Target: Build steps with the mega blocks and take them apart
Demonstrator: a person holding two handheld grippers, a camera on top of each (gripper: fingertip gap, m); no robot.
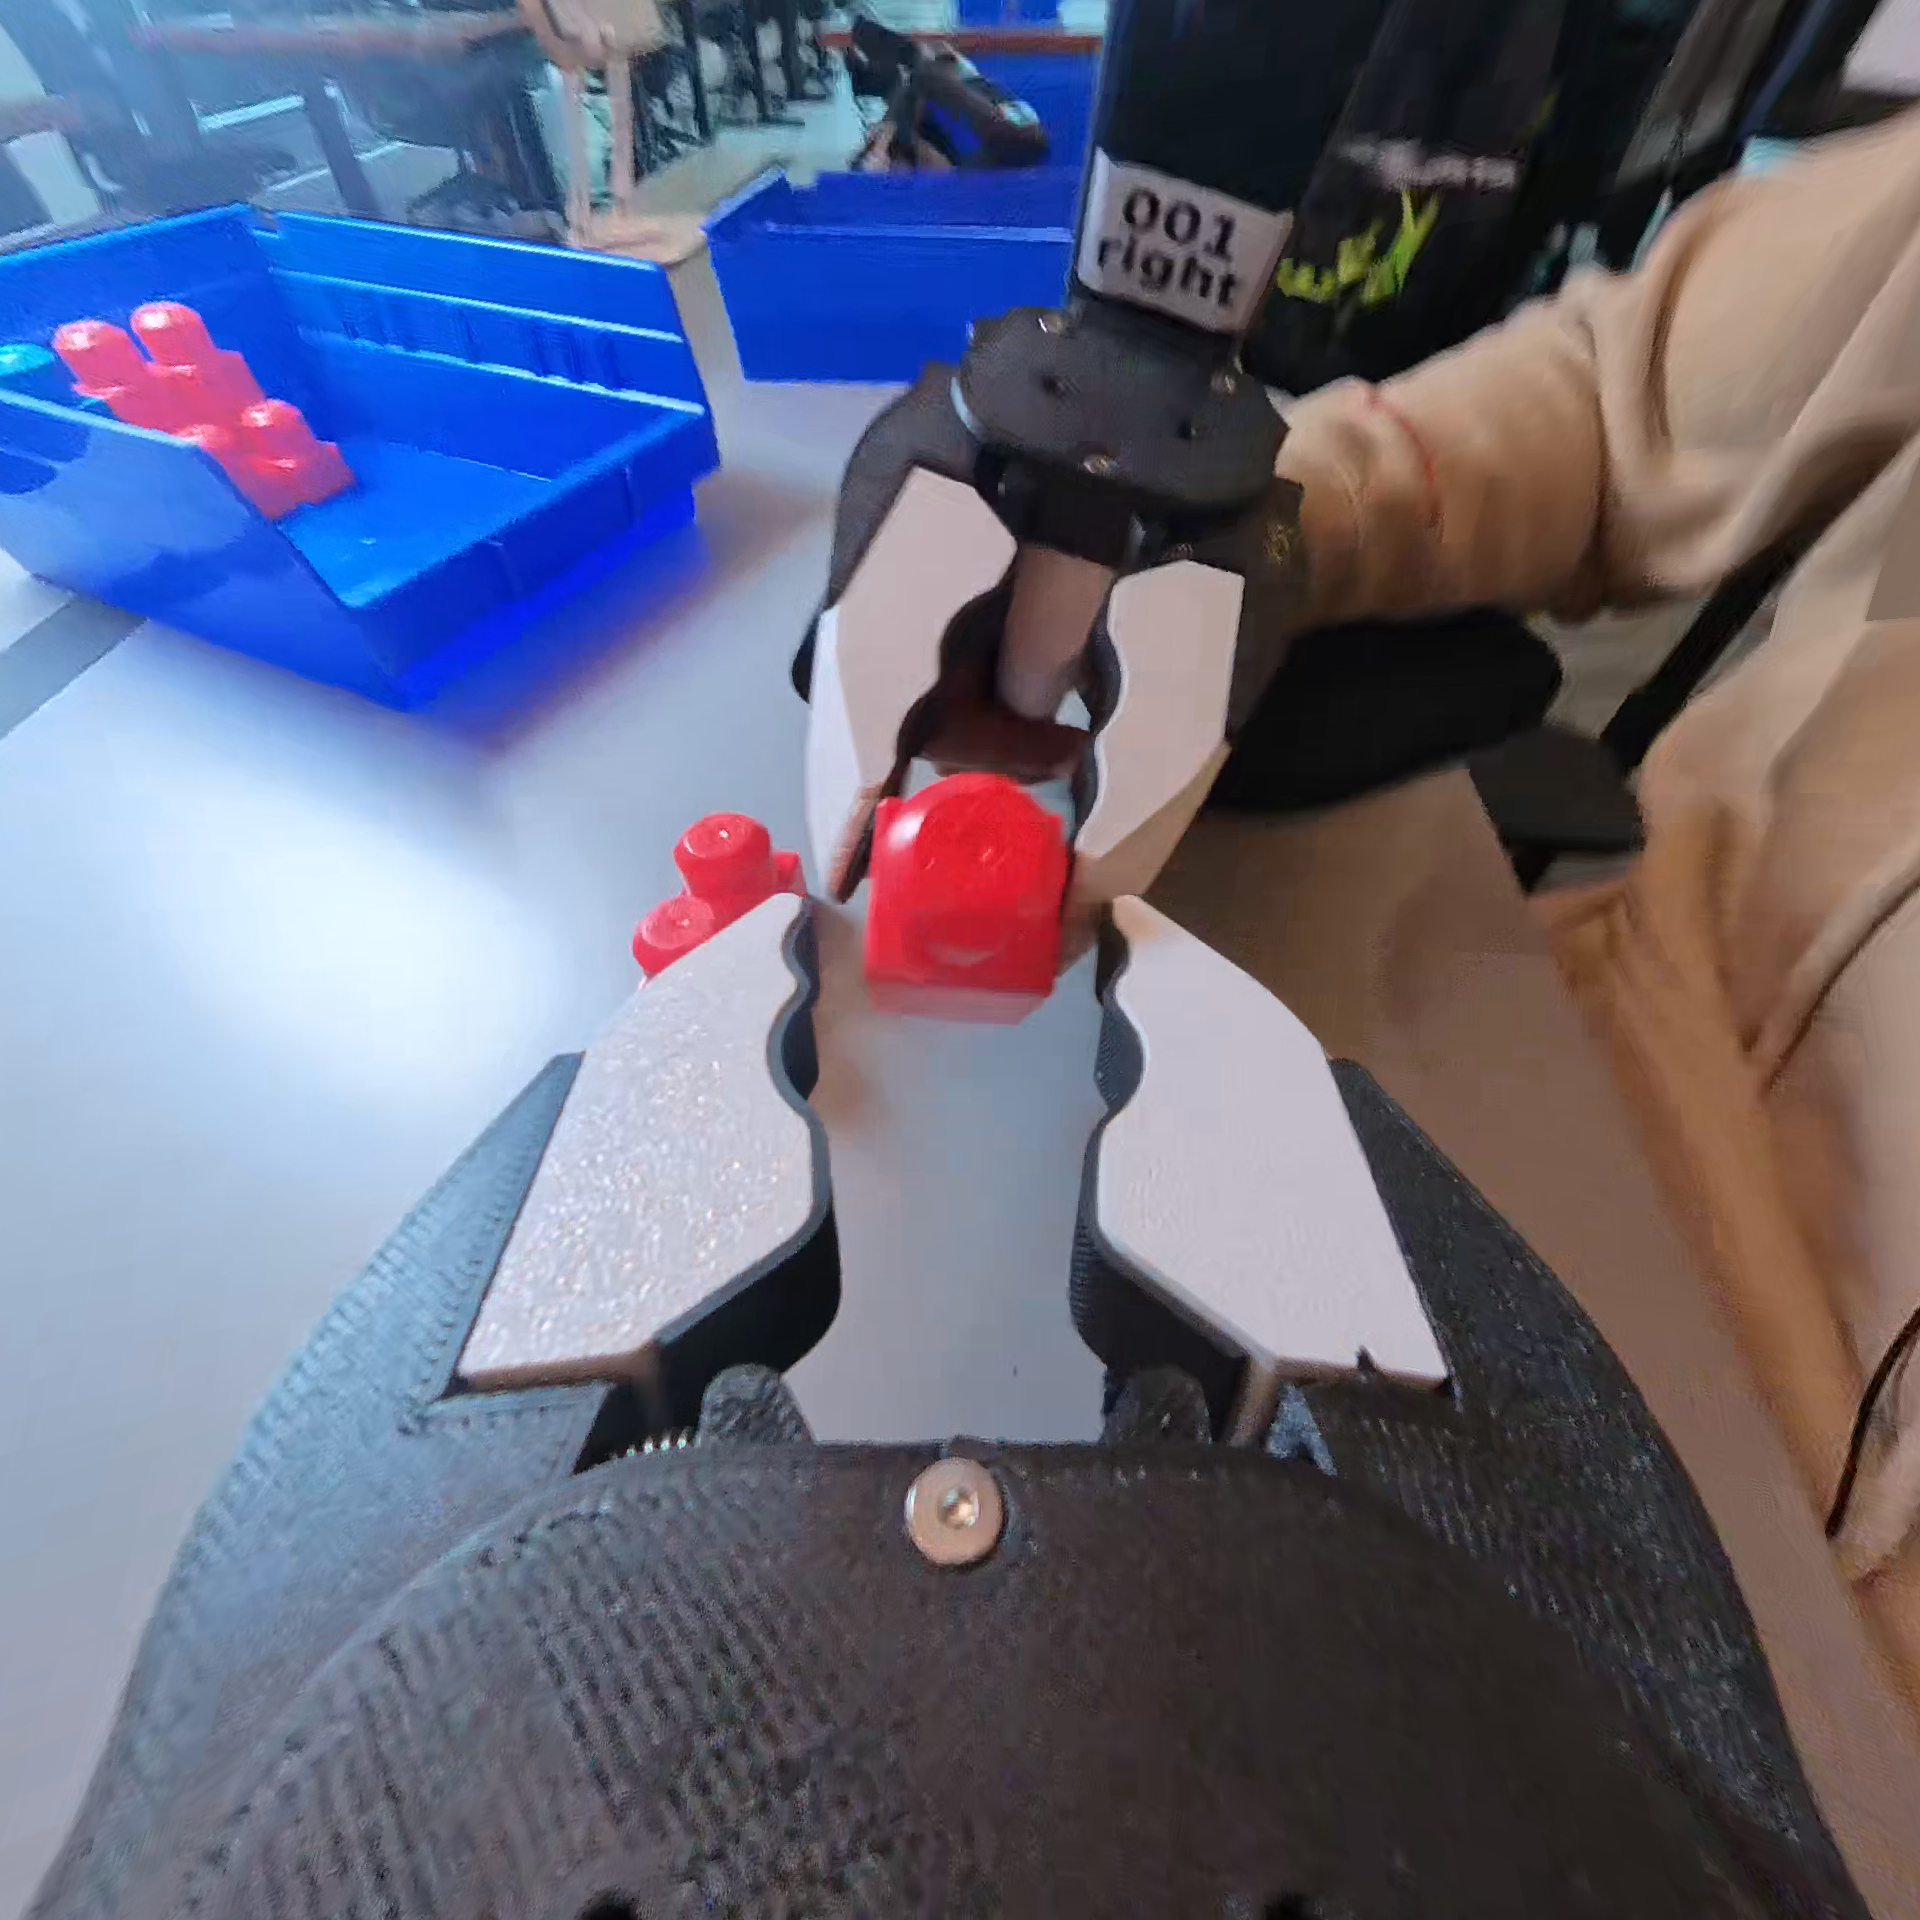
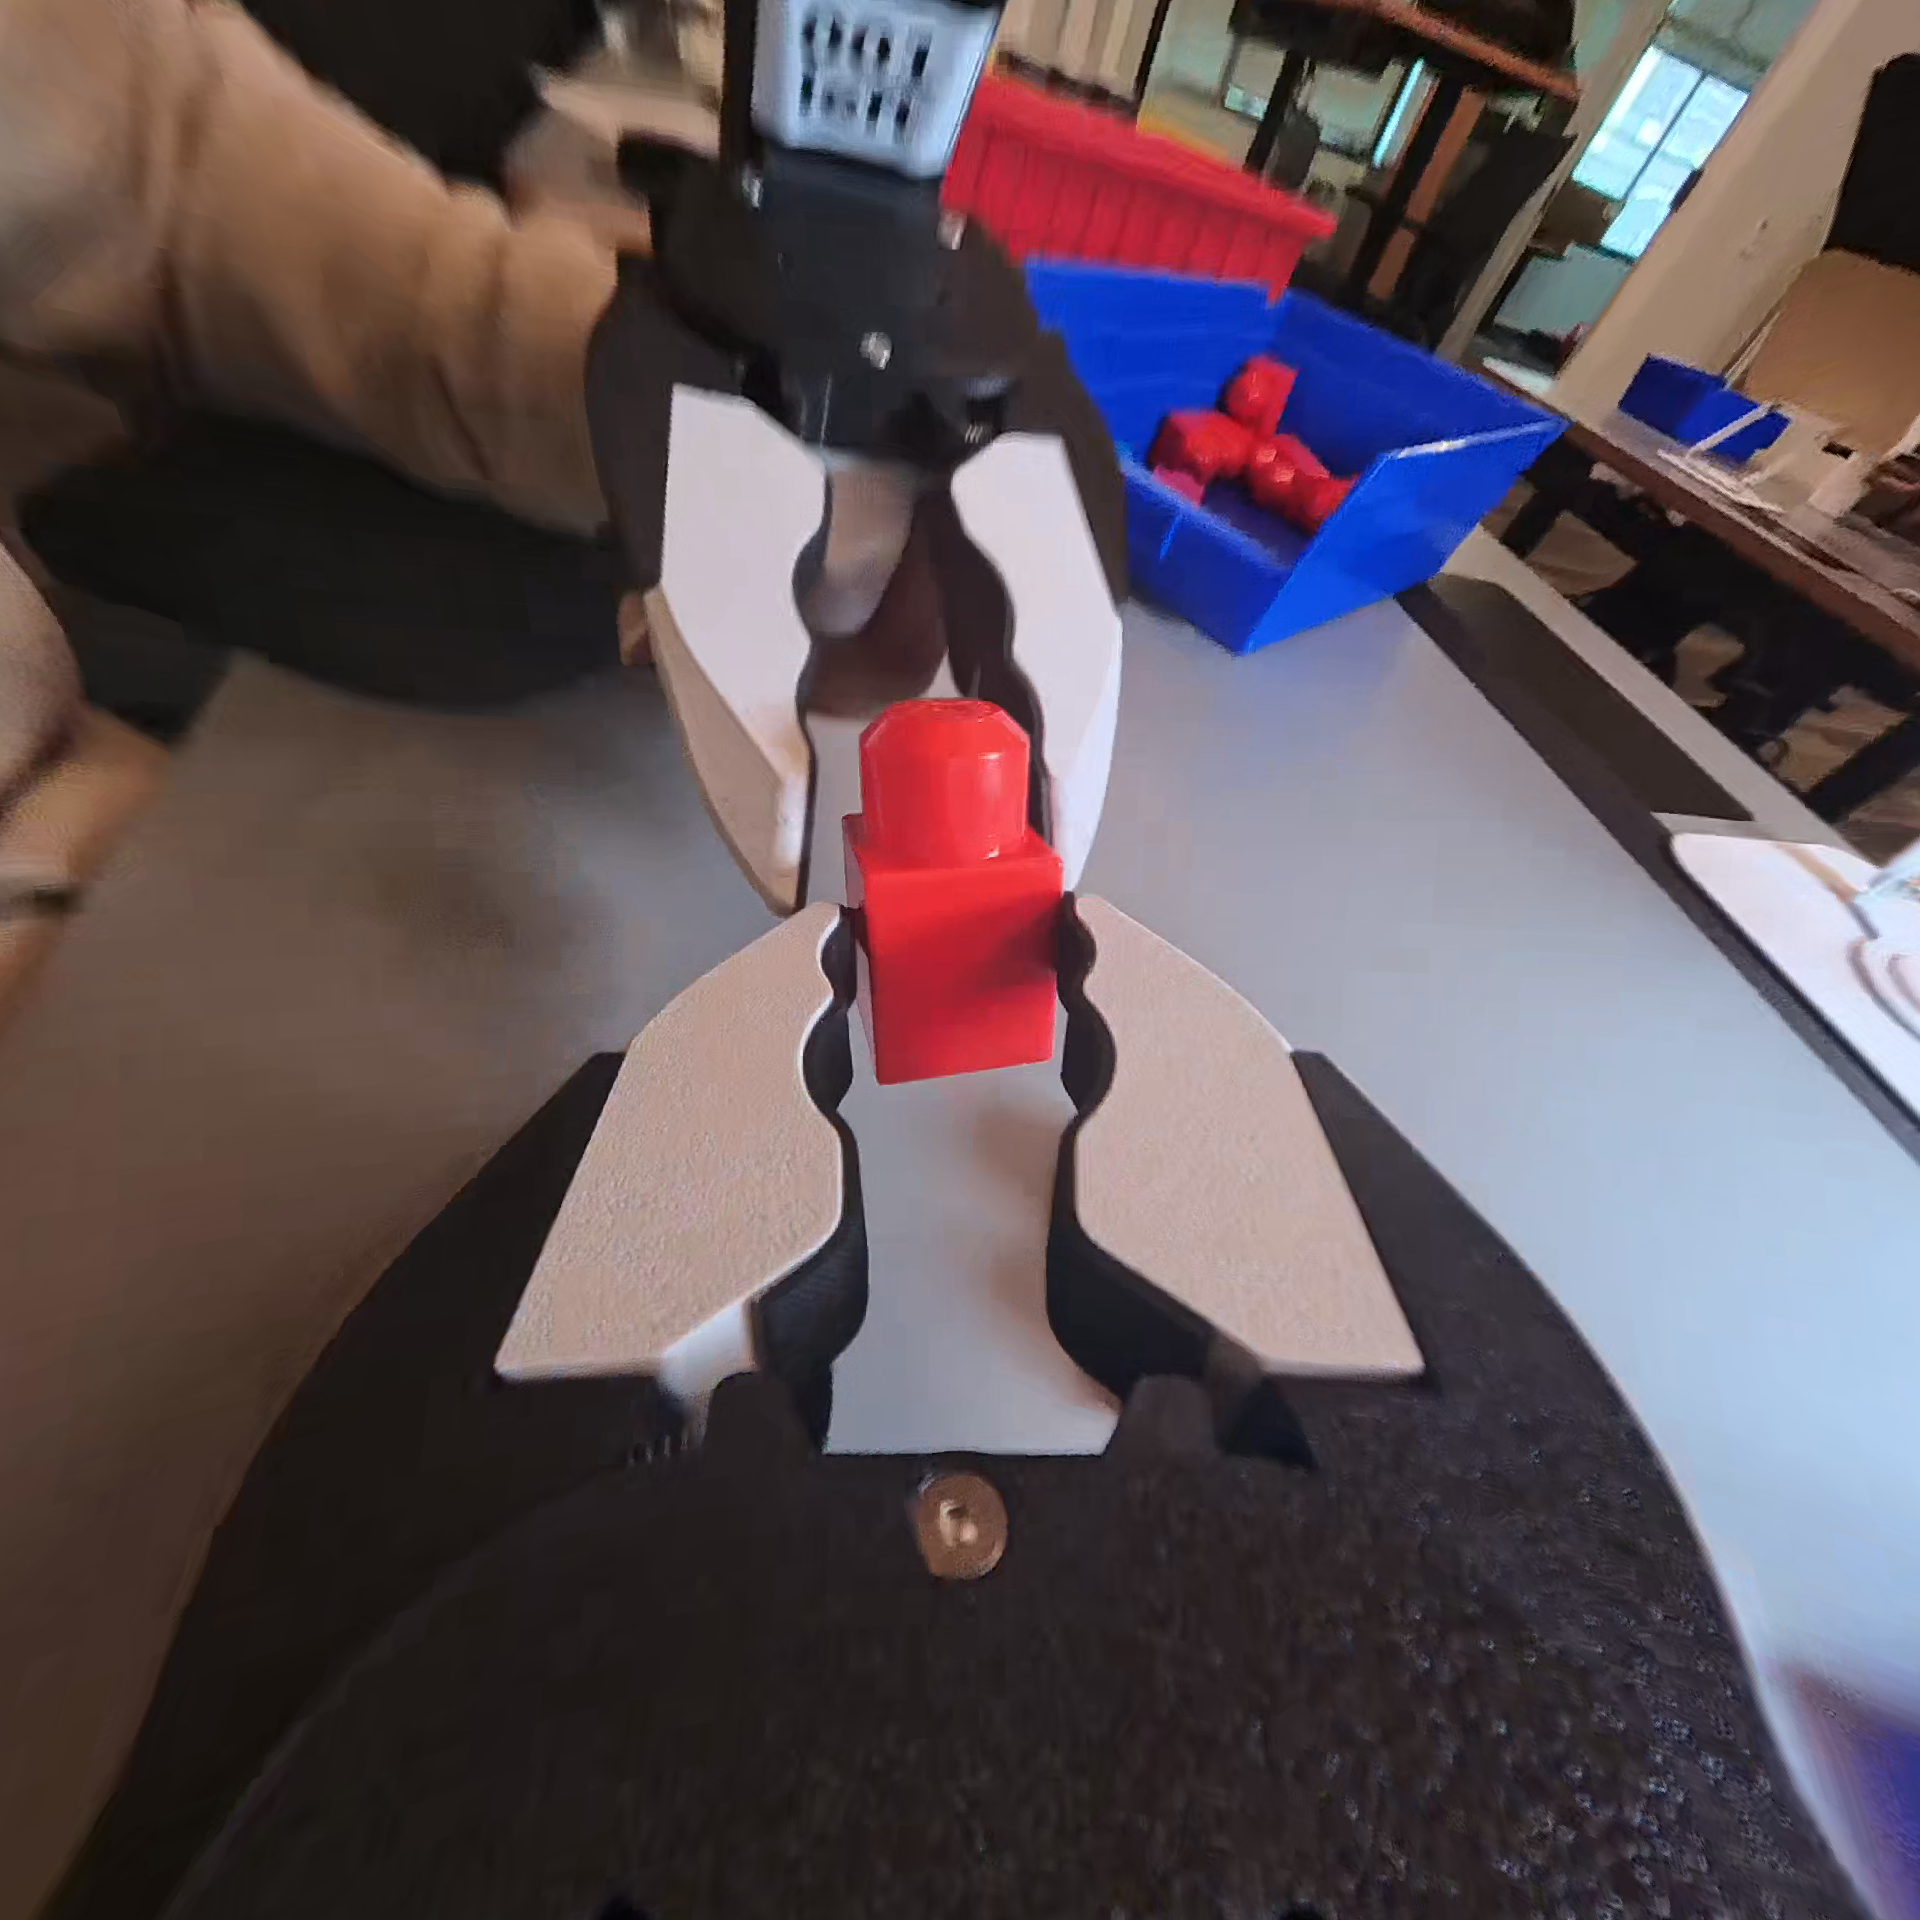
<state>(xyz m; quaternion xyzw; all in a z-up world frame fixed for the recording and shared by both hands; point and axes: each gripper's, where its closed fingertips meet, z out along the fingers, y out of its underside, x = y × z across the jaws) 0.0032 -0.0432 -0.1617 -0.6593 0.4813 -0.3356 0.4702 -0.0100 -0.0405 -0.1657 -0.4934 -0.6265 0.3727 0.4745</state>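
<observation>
My right gripper is shut on a red one-stud block, its pads pressing the block's two sides just above the grey table. The left wrist view shows the same block in the right gripper, which comes in from above. My left gripper faces it with its jaws open, and there is a gap between each pad and the block. In the right wrist view the left gripper straddles the block's stud without pressing it. A red two-stud block lies on the table behind my left finger.
A blue bin at the far left holds several red blocks; it also shows in the right wrist view. A second blue bin and a red bin stand behind. A person's beige sleeve is on the right. The tips of both grippers are at nearly the same place.
</observation>
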